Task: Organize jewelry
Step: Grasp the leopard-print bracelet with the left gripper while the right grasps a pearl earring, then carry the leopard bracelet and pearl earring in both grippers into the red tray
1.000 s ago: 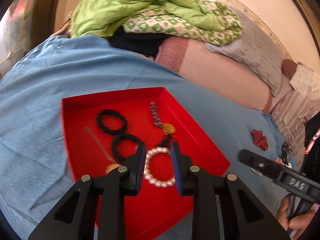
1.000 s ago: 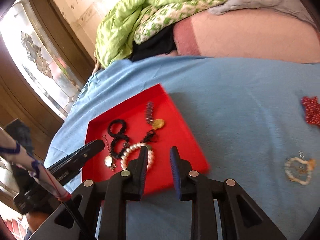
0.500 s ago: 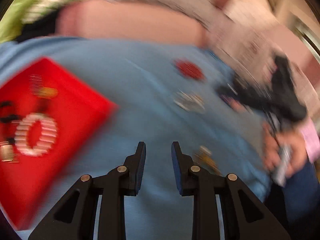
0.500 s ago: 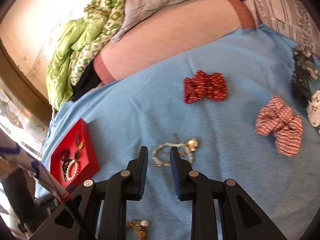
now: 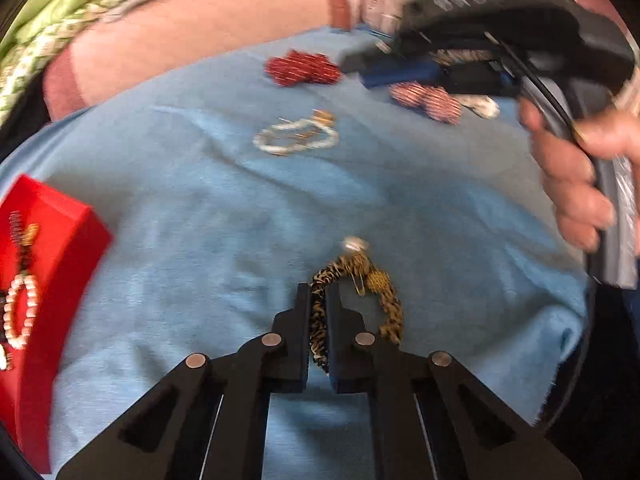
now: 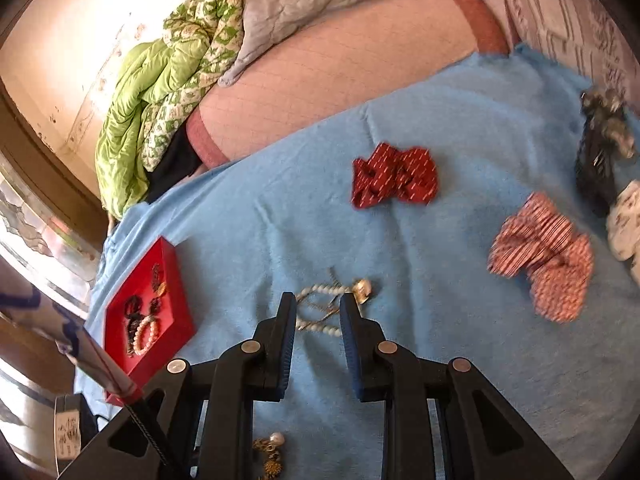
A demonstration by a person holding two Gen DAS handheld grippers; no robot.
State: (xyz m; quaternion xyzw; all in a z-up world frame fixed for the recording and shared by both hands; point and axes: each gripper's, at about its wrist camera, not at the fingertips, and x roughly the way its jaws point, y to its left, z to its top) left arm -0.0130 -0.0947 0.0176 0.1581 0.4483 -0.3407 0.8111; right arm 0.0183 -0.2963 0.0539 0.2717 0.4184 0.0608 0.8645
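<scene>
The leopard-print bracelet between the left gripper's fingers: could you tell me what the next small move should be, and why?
Probably lift it straight up off the blue cloth. The left gripper has shut on the leopard-print bracelet, whose free end and gold charm still lie on the cloth. Once clear, it could go to the red tray at the left, where a pearl bracelet already rests.
</scene>
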